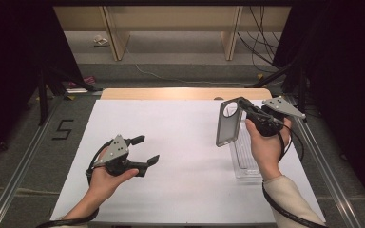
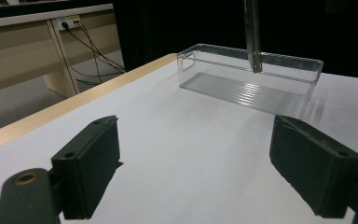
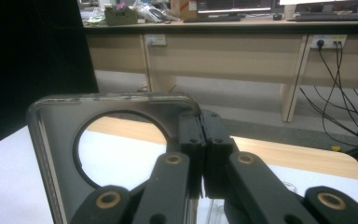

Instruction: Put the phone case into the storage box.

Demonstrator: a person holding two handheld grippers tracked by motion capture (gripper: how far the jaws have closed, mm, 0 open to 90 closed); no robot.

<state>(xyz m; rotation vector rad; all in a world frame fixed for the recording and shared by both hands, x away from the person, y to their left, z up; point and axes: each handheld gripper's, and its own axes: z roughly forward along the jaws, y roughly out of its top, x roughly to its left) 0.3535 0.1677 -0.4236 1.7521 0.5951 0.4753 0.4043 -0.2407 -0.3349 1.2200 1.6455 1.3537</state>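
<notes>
Phone case (image 3: 60, 154) clamped between right fingers (image 3: 191, 140).

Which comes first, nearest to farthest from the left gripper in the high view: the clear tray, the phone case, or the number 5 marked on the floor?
From the left gripper:
1. Number 5, on the floor off the table's left edge.
2. Phone case, held up in the right gripper, right of centre.
3. Clear tray, on the table's right side under that hand; close to the case in rank, slightly farther.
</notes>
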